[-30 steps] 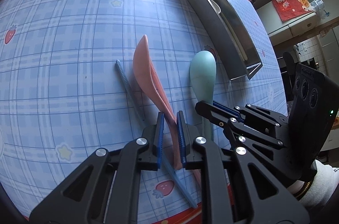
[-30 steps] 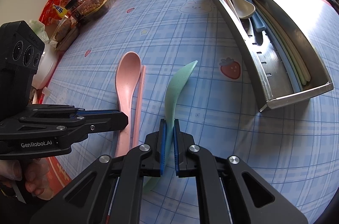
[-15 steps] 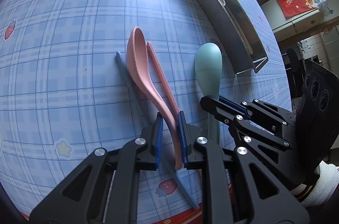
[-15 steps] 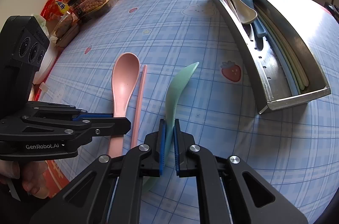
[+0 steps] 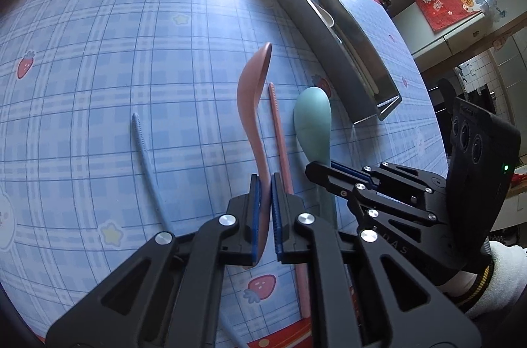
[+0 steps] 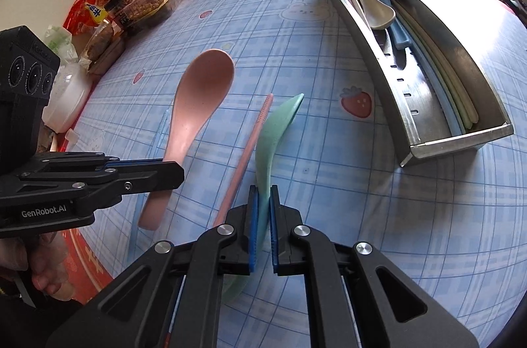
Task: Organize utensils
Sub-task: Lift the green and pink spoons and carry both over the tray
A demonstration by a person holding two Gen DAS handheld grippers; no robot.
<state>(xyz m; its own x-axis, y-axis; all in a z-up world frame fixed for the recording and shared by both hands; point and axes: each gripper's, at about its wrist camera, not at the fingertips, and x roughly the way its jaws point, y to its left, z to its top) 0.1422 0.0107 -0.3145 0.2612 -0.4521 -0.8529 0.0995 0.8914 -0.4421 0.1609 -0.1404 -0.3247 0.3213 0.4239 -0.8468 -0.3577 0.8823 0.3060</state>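
Over the blue checked tablecloth (image 6: 362, 183), the left gripper (image 5: 265, 209) is clamped on the handle of the pink spoon (image 5: 252, 97) and the right gripper (image 6: 262, 216) on the handle of the green spoon (image 6: 273, 130), both raised and turned on edge. A pink chopstick (image 6: 250, 143) and a blue chopstick (image 5: 145, 150) lie on the cloth, and the steel tray (image 6: 461, 137) sits well off to the right. Both grips are thin, so I'd worry a spoon swivels or slips on the way to the tray, or that the close-set grippers knock together.
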